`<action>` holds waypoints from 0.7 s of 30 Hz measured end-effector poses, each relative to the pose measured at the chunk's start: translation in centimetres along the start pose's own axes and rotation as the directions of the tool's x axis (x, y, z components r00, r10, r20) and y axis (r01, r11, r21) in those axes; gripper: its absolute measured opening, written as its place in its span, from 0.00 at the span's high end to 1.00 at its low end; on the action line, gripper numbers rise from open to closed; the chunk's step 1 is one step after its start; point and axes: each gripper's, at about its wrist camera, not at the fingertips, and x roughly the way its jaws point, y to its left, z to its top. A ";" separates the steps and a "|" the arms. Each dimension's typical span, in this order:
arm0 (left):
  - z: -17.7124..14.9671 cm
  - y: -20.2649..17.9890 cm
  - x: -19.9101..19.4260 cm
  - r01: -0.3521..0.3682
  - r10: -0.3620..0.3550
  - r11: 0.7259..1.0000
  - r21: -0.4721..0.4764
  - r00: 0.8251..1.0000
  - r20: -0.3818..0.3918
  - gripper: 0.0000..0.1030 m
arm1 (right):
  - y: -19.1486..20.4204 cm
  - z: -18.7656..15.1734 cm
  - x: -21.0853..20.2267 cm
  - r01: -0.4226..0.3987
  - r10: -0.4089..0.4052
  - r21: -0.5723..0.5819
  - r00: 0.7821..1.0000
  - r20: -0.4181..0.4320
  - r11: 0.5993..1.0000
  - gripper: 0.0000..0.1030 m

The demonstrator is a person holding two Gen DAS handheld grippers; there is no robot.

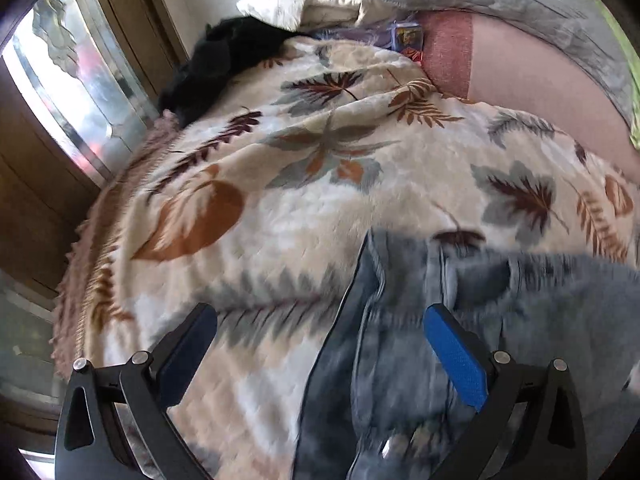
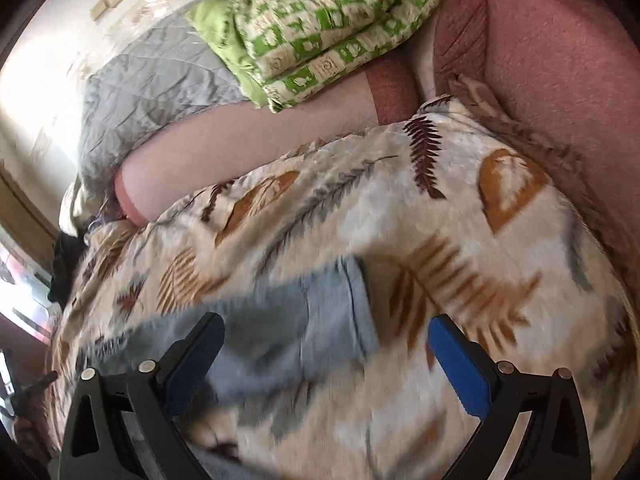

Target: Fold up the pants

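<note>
While both views are blurred, the main things can still be made out.

Jeans: pale blue jeans (image 1: 420, 340) lie on the blanket, low and right of centre in the left wrist view; a small metal piece shows on them near the bottom edge. In the right wrist view one leg end with its hem (image 2: 320, 320) lies flat, reaching in from the lower left.

Blanket: a cream blanket (image 1: 280, 184) printed with brown, rust and grey leaves covers the bed; a fringed edge runs along its left side.

Left gripper: the left gripper (image 1: 320, 340) hovers over the blanket and jeans with its jaws spread wide, holding nothing. Its blue pad (image 1: 456, 356) hangs above the denim; whether it touches the cloth cannot be told.

Right gripper: the right gripper (image 2: 326, 356) is likewise spread wide and empty, with the hem between its fingers.

Pillows: a grey quilted pillow (image 1: 520, 0) and a pink bolster (image 1: 520, 92) lie beyond the blanket; a green-and-white patterned quilt (image 2: 320, 28) sits on them in the right wrist view.

Other: a black garment (image 1: 224, 64) lies at the blanket's far left edge, near a window (image 1: 80, 92).
</note>
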 end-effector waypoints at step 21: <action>2.9 -4.1 3.6 0.223 -0.221 0.975 0.024 0.974 -0.047 0.98 | 0.0 2.8 4.7 -0.041 0.042 0.018 0.999 -0.032 0.999 0.81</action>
